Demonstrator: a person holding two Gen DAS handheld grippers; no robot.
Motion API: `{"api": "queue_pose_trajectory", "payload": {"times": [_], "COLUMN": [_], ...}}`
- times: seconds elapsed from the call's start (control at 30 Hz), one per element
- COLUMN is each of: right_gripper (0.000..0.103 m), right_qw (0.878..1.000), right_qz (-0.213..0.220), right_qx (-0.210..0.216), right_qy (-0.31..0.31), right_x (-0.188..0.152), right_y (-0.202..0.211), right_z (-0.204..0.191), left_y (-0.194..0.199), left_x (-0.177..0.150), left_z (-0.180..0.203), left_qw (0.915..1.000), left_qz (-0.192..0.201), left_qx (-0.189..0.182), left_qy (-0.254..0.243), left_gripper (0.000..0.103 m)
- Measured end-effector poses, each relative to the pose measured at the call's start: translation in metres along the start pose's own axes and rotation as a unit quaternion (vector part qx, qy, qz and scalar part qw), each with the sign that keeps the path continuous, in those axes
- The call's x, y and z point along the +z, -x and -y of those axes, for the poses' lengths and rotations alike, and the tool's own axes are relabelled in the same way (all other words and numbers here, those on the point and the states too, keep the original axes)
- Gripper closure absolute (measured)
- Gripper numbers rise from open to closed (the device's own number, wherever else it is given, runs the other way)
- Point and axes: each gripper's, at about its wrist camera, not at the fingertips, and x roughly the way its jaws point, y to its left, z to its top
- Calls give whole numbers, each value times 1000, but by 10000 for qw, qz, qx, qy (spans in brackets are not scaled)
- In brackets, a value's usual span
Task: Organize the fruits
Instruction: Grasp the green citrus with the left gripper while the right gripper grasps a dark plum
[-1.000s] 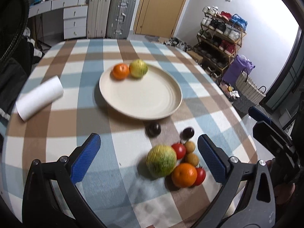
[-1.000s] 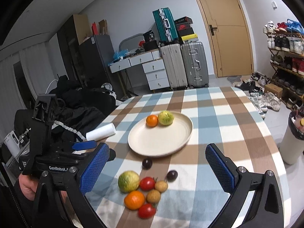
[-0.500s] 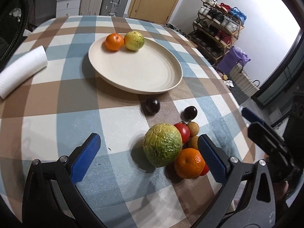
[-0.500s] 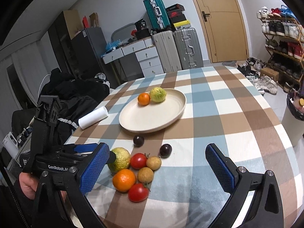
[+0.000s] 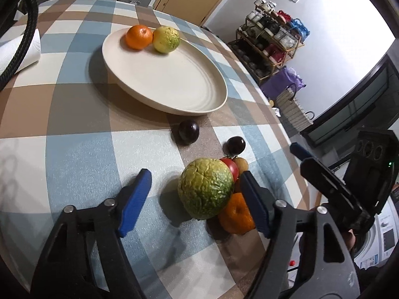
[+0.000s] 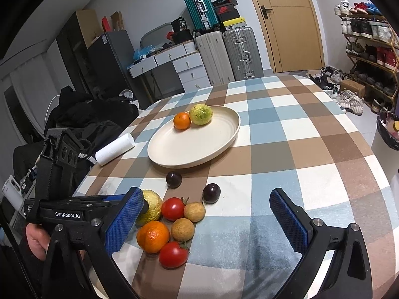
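Note:
A cream plate (image 5: 174, 84) (image 6: 217, 147) on the checked table holds an orange (image 5: 138, 37) and a yellow-green citrus (image 5: 166, 39). Nearer me lies a cluster: a large wrinkled green citrus (image 5: 205, 191) (image 6: 152, 208), an orange (image 6: 153, 236), two tomatoes (image 6: 173, 208), two small brown fruits (image 6: 182, 229) and two dark plums (image 5: 188, 132) (image 6: 211, 193). My left gripper (image 5: 195, 203) is open, its fingers either side of the green citrus, the right finger close against it. My right gripper (image 6: 207, 226) is open above the cluster, touching nothing.
A white paper roll (image 6: 115, 148) lies left of the plate. The table edge (image 5: 294, 149) drops off to the right. Suitcases (image 6: 224, 54), drawers and a shoe rack (image 6: 369, 57) stand beyond the table.
My left gripper has moved forward and down to the green citrus and its fingers have narrowed around it. The right gripper has moved closer to the cluster.

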Motion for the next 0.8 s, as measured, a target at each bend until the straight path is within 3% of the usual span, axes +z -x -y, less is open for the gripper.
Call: {"api": "queue_pose_trajectory", "payload": {"times": [0.03,0.1,0.23,0.8], "right_gripper": [0,0,0,0], "right_qw": [10000,10000,10000,9978], "right_qz": [-11,-31,-83,-381], "right_qx": [-2,5,32,134], "right_qy": [2,-4,-12,-524], "right_x": [0,0,1,5], "right_y": [-1,-3,-7,-34], "right_z": [0,-1,-2,16], "left_y": [-1,-5,-5,25], "left_x": [0,-1,-2,9], "left_z": [-2,-3,3,-18], "left_qw": [9999,9996,9997,9995], "left_qz": [-28,-128,-83,258], "left_qx": [-94,-247,-170,-145], "left_qy": [32,49,-169,60], "left_gripper": [50,58,59,59]}}
